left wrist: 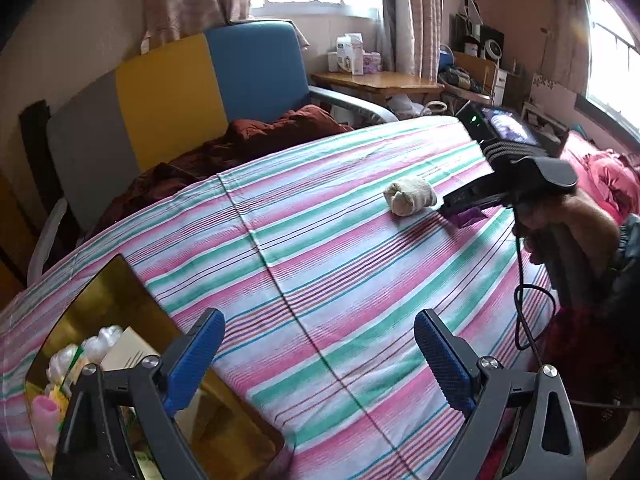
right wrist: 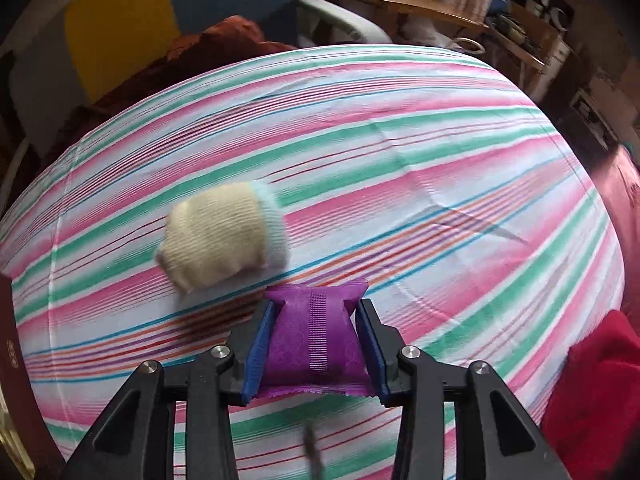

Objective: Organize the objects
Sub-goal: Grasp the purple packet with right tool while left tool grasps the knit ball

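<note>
The right gripper [right wrist: 316, 340] pinches the purple packet [right wrist: 314, 340] across its width; the box [left wrist: 100, 300] lies leftward, beside the wide-open, empty left gripper [left wrist: 316, 360].

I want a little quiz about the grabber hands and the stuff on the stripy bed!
1. True or false: the right gripper is squeezing the purple packet.
2. What lies beside the packet: A) rolled cream sock, B) spoon, C) book?
3. Fill in: the left gripper is ____, with nothing between its fingers.

Key: 1 true; 2 A; 3 open.
</note>
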